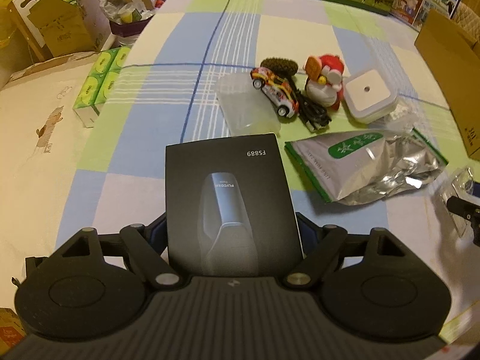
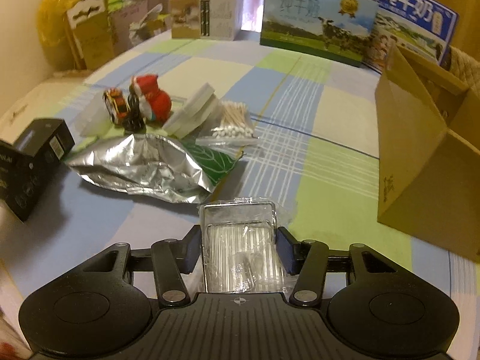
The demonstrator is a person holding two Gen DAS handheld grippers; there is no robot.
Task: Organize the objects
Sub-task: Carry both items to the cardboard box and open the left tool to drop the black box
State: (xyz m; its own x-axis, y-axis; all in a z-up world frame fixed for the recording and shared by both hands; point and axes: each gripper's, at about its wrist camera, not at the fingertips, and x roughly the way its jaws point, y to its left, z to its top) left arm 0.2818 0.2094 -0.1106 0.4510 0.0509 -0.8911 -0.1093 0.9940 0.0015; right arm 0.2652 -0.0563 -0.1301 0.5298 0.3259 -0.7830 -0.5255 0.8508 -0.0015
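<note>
Two grippers were loaded: the left gripper (image 1: 232,234) clenched a black box (image 1: 231,198), the right gripper (image 2: 238,249) a clear case (image 2: 240,249), both above the table (image 2: 300,120); carrying them level to the cardboard box (image 2: 420,162) seemed wisest.

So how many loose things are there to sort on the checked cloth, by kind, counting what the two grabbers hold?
Toys: 2, toy car and red doll
Boxes and tubs: 4, black box, clear case, white-lidded tub, clear cup
Bags: 2, foil pouch, cotton swabs
Cables: 1, black cable
Total: 9
</note>
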